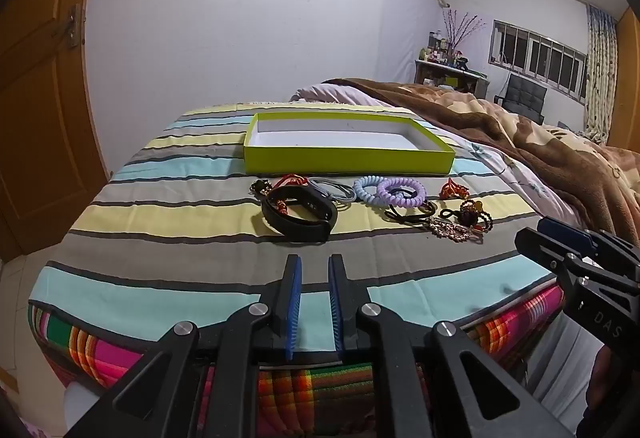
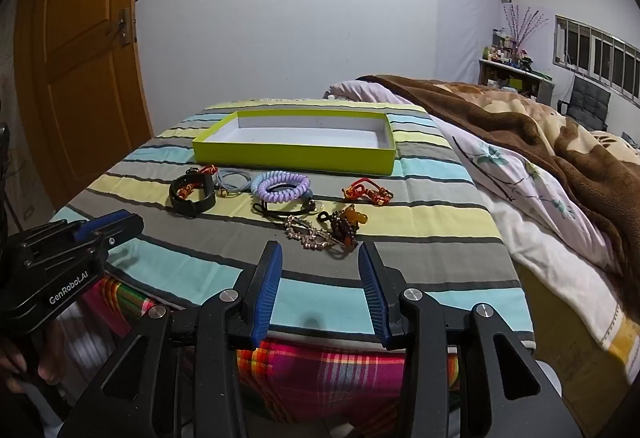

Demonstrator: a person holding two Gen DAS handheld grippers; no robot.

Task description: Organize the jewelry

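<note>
Several jewelry pieces lie in a loose row on the striped cloth (image 1: 180, 222), in front of a shallow lime-green box (image 1: 348, 158) (image 2: 292, 158) with a bare white inside. From left: a black wristband (image 1: 300, 216) (image 2: 192, 194), grey hair ties (image 1: 336, 190), a blue coil tie (image 1: 366, 188), a purple coil tie (image 1: 402, 192) (image 2: 280, 184), a red knot charm (image 1: 454, 190) (image 2: 368, 192). Nearer lie a gold rhinestone clip (image 2: 310, 234) and a beaded bracelet (image 2: 346, 220). My left gripper (image 1: 315, 266) hovers short of the wristband, narrowly open and holding nothing. My right gripper (image 2: 320, 250) stands wide open just before the clip.
A brown blanket (image 2: 540, 134) and a floral sheet (image 2: 500, 174) are heaped to the right of the cloth. A wooden door (image 2: 88, 78) stands at the left. Plaid fabric (image 2: 320, 370) hangs below the cloth's near edge. A person's hand (image 2: 24, 362) holds the left gripper's handle.
</note>
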